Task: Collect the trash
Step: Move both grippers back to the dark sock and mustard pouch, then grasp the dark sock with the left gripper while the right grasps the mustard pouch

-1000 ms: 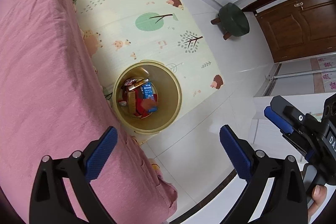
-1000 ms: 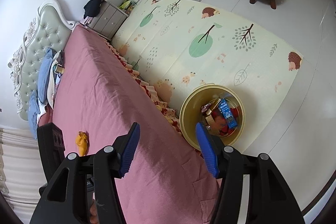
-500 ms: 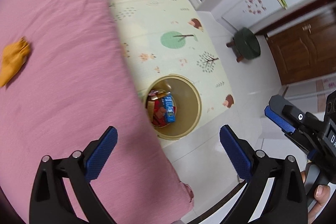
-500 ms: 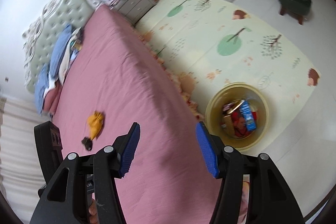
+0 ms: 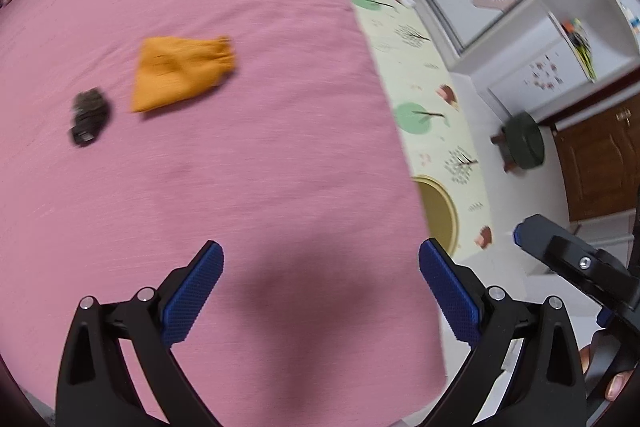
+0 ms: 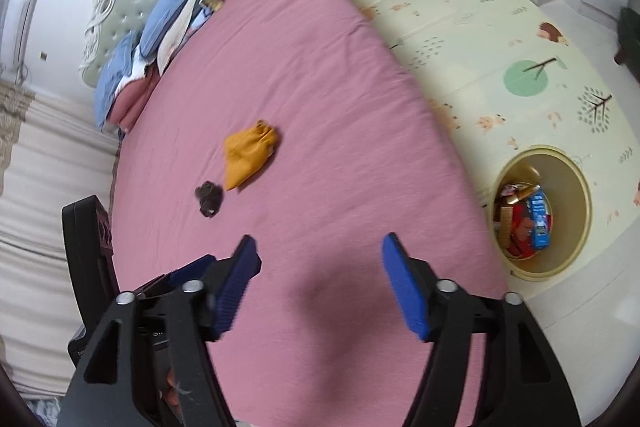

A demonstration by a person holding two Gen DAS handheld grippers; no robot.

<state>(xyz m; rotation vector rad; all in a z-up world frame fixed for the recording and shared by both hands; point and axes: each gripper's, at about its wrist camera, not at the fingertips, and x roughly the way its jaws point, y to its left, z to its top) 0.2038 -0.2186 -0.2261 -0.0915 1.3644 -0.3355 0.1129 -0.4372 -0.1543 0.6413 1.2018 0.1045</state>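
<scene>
While both jaws gape empty above the bed's (image 6: 320,75) foot edge, left gripper (image 5: 320,291) and right gripper (image 6: 320,279) face an orange pouch (image 5: 182,73) and dark scrap (image 5: 90,115) lying mid-mattress. The bin (image 6: 576,171) waits on the floor beside the bed's right edge, likely for easy drops.

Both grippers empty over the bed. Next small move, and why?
Probably advance the left gripper forward toward the crumpled orange pouch on the pink bedsheet. Its jaws stand wide open and empty, and the pouch and the small dark scrap beside it lie ahead of it, out of the round yellow bin that already holds wrappers. The right gripper is open too.
</scene>
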